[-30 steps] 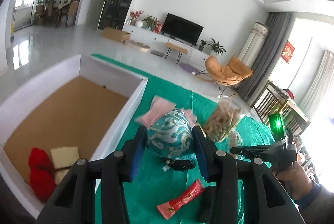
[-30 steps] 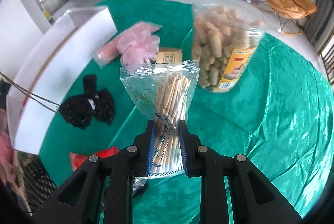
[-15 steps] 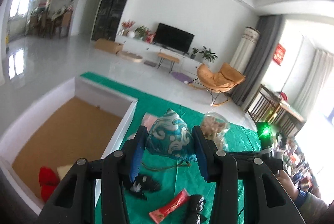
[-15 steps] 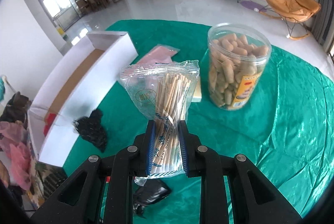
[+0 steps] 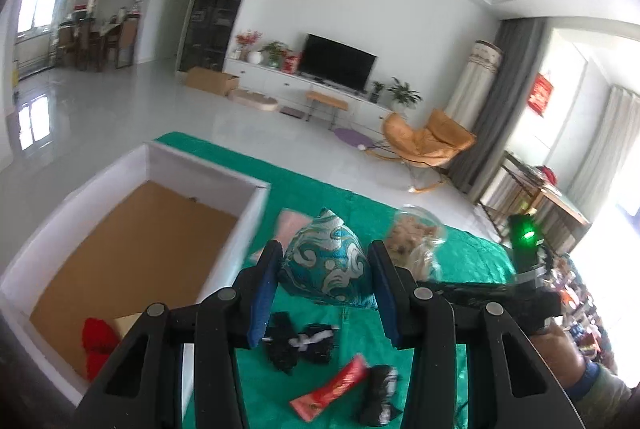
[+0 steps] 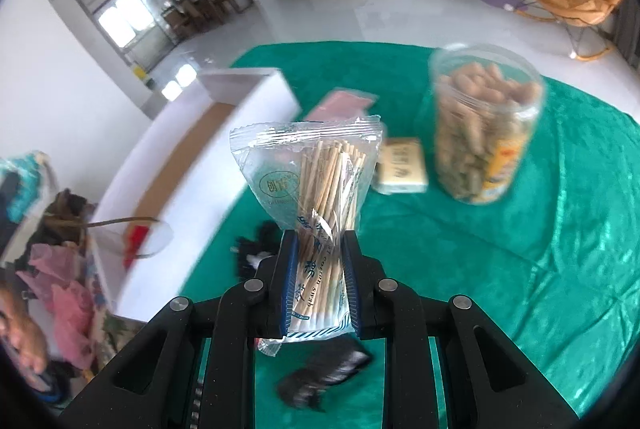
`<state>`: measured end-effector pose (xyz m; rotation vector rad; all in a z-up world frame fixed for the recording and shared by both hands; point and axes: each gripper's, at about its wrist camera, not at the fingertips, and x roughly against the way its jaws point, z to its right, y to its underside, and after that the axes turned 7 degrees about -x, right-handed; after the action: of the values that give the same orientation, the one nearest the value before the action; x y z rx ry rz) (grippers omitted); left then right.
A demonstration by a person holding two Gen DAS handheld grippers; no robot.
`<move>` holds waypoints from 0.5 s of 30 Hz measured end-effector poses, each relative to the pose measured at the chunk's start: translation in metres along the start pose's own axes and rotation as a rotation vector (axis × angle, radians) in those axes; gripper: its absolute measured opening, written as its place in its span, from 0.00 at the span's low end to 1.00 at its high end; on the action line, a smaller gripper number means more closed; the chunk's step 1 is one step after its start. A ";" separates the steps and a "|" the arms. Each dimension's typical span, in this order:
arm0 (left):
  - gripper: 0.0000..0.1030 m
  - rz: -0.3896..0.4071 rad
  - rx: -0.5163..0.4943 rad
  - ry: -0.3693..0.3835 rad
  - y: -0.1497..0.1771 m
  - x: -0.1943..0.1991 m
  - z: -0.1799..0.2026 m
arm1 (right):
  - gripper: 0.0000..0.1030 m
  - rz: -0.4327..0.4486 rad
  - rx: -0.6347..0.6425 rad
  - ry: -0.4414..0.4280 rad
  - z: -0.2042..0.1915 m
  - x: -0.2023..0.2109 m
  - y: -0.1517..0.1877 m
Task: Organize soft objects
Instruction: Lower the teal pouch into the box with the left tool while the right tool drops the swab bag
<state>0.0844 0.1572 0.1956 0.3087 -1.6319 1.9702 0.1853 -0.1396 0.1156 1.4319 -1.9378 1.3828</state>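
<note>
My left gripper (image 5: 322,293) is shut on a teal and silver brocade pouch (image 5: 328,261) and holds it in the air above the green cloth, just right of the white box (image 5: 256,205). The box has a brown floor and holds a red soft item (image 5: 98,343) and a beige pad. My right gripper (image 6: 320,285) is shut on a clear bag of cotton swabs (image 6: 316,189), raised over the cloth. The white box also shows in the right wrist view (image 6: 192,181) at left.
On the green cloth (image 6: 520,249) stand a clear jar of snacks (image 6: 484,133), a small beige box (image 6: 400,165) and a pink packet (image 6: 344,103). Black net items (image 5: 300,345), a red packet (image 5: 332,389) and a black clump (image 5: 378,395) lie near the front.
Both grippers have risen with their loads. The pouch came up off the cloth and its cord now hangs toward the box. The right gripper has swung left toward the box.
</note>
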 end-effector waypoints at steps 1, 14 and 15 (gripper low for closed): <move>0.43 0.000 0.011 -0.017 0.001 0.003 -0.011 | 0.23 0.000 0.011 -0.018 -0.012 -0.001 -0.003; 0.66 -0.096 0.165 -0.398 0.023 0.016 -0.180 | 0.28 -0.107 0.176 -0.314 -0.229 -0.087 -0.008; 0.89 -0.128 0.180 -0.439 0.030 0.010 -0.193 | 0.40 -0.135 0.178 -0.333 -0.238 -0.100 -0.004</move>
<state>0.0924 0.3418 0.1308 0.9487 -1.6377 2.0511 0.1715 0.1155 0.1518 1.9469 -1.9012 1.3521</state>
